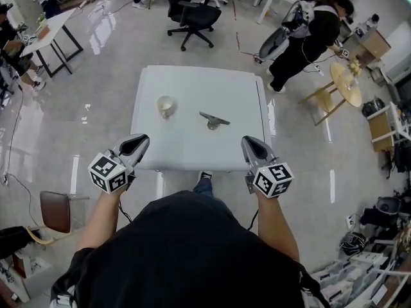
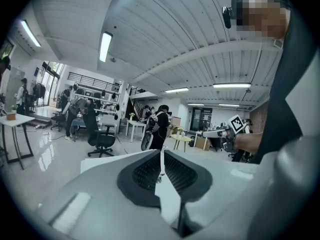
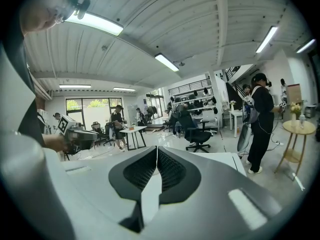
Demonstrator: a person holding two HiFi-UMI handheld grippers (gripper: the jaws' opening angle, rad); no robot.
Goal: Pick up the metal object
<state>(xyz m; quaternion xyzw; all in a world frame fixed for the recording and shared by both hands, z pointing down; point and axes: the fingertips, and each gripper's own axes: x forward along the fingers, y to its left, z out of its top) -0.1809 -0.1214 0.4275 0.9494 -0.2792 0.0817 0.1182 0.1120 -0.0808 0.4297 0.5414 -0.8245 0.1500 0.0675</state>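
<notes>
No readable text, brand or number; only square-marker patterns on left cube (image 1: 108, 173) and right cube (image 1: 273, 179)

The metal object (image 1: 214, 120) is a small, dull grey piece made of a thin, straight bar with a rounder, shinier lump under its middle. The bar runs aslant in the head view, from upper left down to lower right, and its right end tapers to a narrow tip. The piece lies low on the top of the white table (image 1: 192, 82), resting there with nothing holding it. It sits a little right of the table's middle, nearer the near edge than the far one, and well apart from the pale cup (image 1: 166, 106) to its left. Finer detail of its shape is too small to make out.
</notes>
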